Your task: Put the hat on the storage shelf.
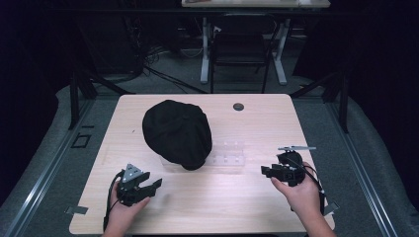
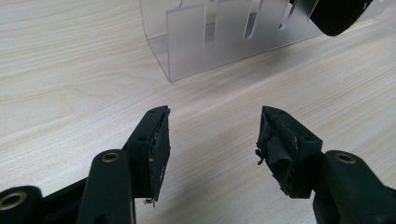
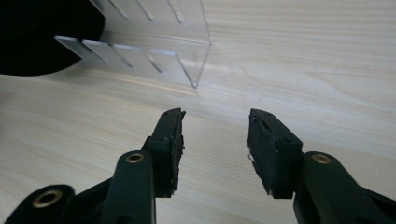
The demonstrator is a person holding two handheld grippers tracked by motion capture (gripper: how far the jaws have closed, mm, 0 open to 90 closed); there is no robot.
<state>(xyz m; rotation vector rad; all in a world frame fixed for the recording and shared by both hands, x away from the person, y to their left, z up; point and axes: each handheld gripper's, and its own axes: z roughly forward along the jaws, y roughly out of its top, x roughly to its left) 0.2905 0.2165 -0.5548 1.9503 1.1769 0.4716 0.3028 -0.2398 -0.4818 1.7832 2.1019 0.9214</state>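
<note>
While both claws gape empty, a black cap (image 1: 177, 133) covers the clear rack (image 1: 228, 158).

One black cap (image 1: 177, 133) sits on the table (image 1: 148, 207), and there is just the one table in use, with a second table (image 1: 257, 3) at the far end of the room. One clear plastic rack (image 1: 228, 158) stands beside the cap; in the left gripper view the rack (image 2: 210, 42) shows four slots in its near wall. Two grippers are out: the left gripper (image 1: 154, 186) and the right gripper (image 1: 264, 170), each with two jaws, each held in one hand, so two hands. One dark round hole (image 1: 238, 106) marks the tabletop. One chair (image 1: 240, 44) stands behind.
</note>
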